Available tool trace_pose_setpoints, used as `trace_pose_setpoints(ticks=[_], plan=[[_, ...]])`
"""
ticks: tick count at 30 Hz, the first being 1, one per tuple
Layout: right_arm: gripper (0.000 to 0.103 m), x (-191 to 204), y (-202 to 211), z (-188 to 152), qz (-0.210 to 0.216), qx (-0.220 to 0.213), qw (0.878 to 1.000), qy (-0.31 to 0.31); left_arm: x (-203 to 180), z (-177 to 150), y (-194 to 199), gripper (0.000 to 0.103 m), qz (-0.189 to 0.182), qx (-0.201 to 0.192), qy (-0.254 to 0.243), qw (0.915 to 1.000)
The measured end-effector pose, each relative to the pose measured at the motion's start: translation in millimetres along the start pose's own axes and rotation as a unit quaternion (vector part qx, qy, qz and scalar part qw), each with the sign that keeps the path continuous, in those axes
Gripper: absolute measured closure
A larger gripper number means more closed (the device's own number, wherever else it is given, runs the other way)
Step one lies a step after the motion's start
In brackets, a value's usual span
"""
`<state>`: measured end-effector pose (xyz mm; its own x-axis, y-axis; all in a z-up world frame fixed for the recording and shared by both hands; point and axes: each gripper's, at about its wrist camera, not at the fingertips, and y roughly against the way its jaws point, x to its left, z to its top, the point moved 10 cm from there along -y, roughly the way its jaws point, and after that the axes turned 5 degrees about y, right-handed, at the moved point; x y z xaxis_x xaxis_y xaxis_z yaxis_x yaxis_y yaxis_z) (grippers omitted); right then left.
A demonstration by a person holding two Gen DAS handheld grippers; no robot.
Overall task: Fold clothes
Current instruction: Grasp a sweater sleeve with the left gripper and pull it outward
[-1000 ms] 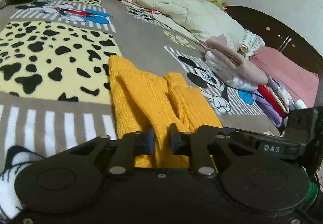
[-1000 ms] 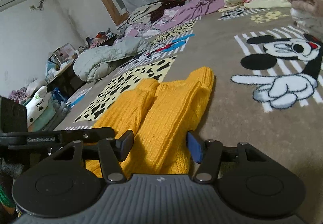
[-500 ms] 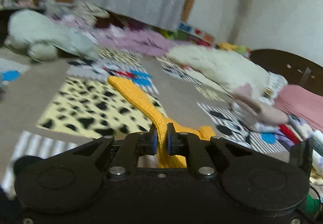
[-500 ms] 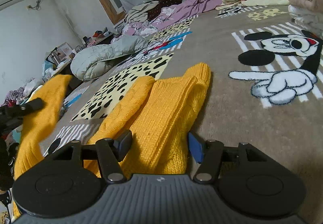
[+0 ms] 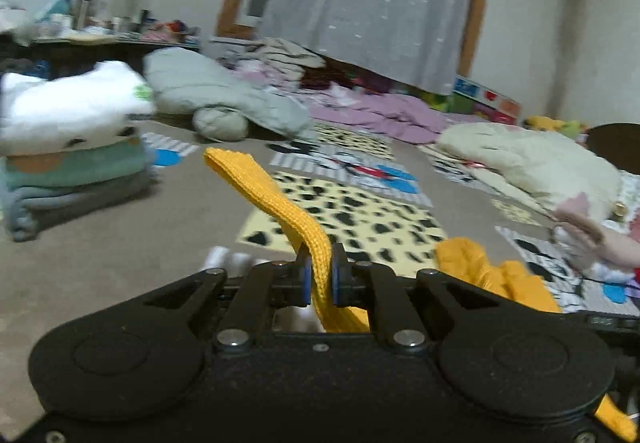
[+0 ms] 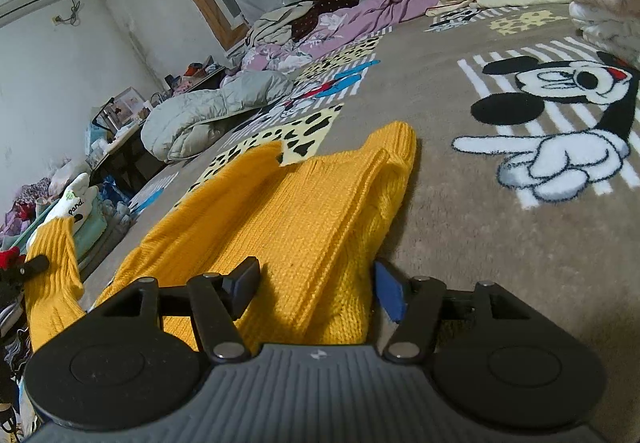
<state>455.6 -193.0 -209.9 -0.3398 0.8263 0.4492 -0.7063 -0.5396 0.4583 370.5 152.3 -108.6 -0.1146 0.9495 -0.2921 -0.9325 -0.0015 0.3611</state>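
Gripping: left gripper (image 5: 320,277) is closed tight on a strip of the yellow knit sweater (image 5: 280,199), its blue pads pressed against the fabric from both sides.
Lifted part: the pinched strip rises from the jaws and stretches away to the far left, clear of the blanket; in the right wrist view this raised piece hangs at the far left edge (image 6: 52,267).
Right gripper: right gripper (image 6: 316,285) stands wide open and holds nothing, low over the near end of the sweater, one finger on either side of a knit fold.
Sweater body: the rest lies in long folds on the cartoon-print blanket (image 6: 500,227), just left of the mouse figure.
Surroundings: a stack of folded clothes (image 5: 72,159) sits on the left; a grey quilted bundle (image 5: 224,103) lies farther back.
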Motion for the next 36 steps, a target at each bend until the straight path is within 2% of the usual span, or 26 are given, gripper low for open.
trace_pose_setpoints(ticks=[3,9,13,15,18,19,22,24,26,30,32,33,34,36], plan=[[0.04,0,0,0,0.002,0.0,1.0,-0.002,17,-4,3,0.096,0.029,0.0,-0.007,0.9996],[0.039,-2,-1,0,0.006,0.001,1.0,-0.006,35,-13,-6,0.096,0.047,0.003,-0.012,0.9988],[0.038,-2,-1,-1,0.008,0.002,1.0,-0.006,51,-21,-10,0.092,0.066,0.023,0.004,0.9975],[0.038,-2,-2,-1,0.008,0.003,1.0,-0.006,64,-29,-15,0.087,0.093,0.048,0.013,0.9944],[0.038,-1,-2,-1,0.008,0.003,1.0,-0.006,86,-40,-22,0.085,0.139,0.079,0.029,0.9867],[0.038,-1,-2,-1,0.008,0.003,1.0,-0.006,94,-41,-23,0.082,0.153,0.082,0.038,0.984],[0.038,-1,-2,-1,0.007,0.003,1.0,-0.006,116,-36,-17,0.081,0.2,0.076,0.064,0.9748],[0.038,-1,-2,-1,0.007,0.003,1.0,-0.005,125,-33,-10,0.081,0.223,0.069,0.064,0.9703],[0.037,-2,-2,0,0.007,0.003,1.0,-0.005,121,-26,-3,0.081,0.222,0.053,0.057,0.972],[0.037,-1,-2,0,0.006,0.002,1.0,-0.003,86,-24,-10,0.081,0.132,0.056,0.045,0.9887],[0.037,-1,-2,0,0.007,0.002,1.0,-0.004,77,-38,-19,0.074,0.122,0.085,0.024,0.9886],[0.038,-1,-2,0,0.006,0.001,1.0,-0.004,73,-46,-24,0.06,0.12,0.102,0.013,0.9874],[0.037,0,-1,0,0.006,0.0,1.0,-0.004,69,-54,-29,0.06,0.119,0.118,0.001,0.9859],[0.037,-1,0,2,0.003,-0.006,1.0,-0.006,60,-54,-29,0.061,0.138,0.112,-0.019,0.9839]])
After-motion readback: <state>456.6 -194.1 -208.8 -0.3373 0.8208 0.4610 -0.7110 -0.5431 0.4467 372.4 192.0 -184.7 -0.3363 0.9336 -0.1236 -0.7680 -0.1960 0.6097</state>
